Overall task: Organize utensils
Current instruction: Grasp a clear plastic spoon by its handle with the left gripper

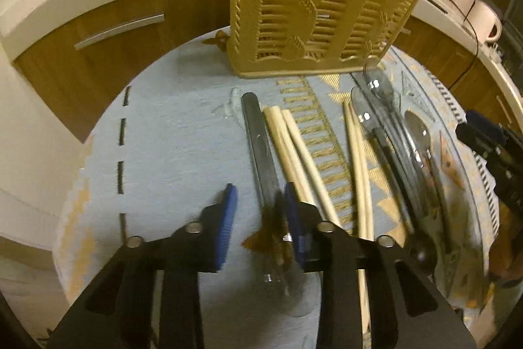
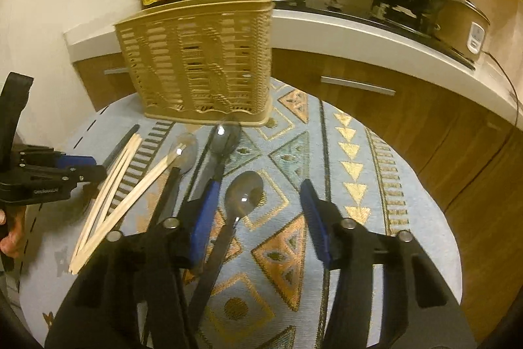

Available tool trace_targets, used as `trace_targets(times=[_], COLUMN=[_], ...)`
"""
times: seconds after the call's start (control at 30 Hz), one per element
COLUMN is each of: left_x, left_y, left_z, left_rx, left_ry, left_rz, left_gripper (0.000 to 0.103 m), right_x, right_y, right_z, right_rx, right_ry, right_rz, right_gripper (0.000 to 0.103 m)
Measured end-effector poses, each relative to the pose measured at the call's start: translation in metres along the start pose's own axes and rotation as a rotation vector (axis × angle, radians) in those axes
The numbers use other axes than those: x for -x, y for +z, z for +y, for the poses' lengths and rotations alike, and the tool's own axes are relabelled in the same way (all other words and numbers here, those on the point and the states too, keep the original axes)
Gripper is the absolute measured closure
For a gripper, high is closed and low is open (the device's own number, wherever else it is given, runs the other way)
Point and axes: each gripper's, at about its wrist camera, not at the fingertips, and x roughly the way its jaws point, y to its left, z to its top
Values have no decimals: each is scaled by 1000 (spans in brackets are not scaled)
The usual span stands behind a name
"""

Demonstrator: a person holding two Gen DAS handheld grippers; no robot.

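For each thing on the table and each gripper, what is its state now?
Basket: upright, nothing seen inside.
Chopsticks: lying loose on the cloth.
Spoons: lying on the cloth, bowls toward the basket.
Dark flat utensil: lying beside the chopsticks.
Left gripper: open, holding nothing.
Right gripper: open over a spoon.

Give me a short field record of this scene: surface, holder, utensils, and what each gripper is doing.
surface: round table under a patterned blue cloth
holder: tan slotted utensil basket, upright at the far side, no utensils visible in it
chopsticks: pale wooden chopsticks lying loose on the cloth
spoons: three dark-handled spoons; nearest spoon lies between the right jaws
flat utensil: dark flat handle beside the chopsticks
left gripper: jaws open, low over the dark flat handle, holding nothing
right gripper: jaws open, holding nothing
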Motion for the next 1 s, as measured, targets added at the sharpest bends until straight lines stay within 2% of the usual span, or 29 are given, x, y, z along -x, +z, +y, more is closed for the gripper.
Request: trace_targets(times=[0.1,0.2,0.23,0.3,0.47,0.53,0.6,0.73,0.77,0.83,1.0], left_x=[-3,-6,-4,-3,-15,-19,-20,-14,-11,-3,12], left_y=[2,3,4,9,30,37,40,35,34,29,18], left_z=[3,2,0,0,-11,-12,-12,0,3,12,23], left_rx=[16,20,10,-15,-103,-112,-104,-35,-15,14,48], left_ry=[-11,-5,5,17,69,79,97,54,33,11,-28], left_rz=[4,12,19,33,70,74,60,11,-3,-28,-83], left_gripper=[87,87,85,70,70,76,92,93,93,93,93], right_x=[-3,-10,-14,-20,-37,-46,-52,-54,-54,-54,-43], right_y=[1,4,6,12,34,43,46,36,32,25,18], right_z=[4,3,2,1,-1,-2,-2,18,23,33,54], right_rx=[16,-10,-26,-49,-75,-77,-106,-106,-97,-83,-60], right_ry=[18,72,107,156,216,216,256,369,375,382,403], right_rz=[26,82,109,142,214,240,286,378,400,437,496], right_gripper=[62,62,62,62,62,62,62,62,62,70,80])
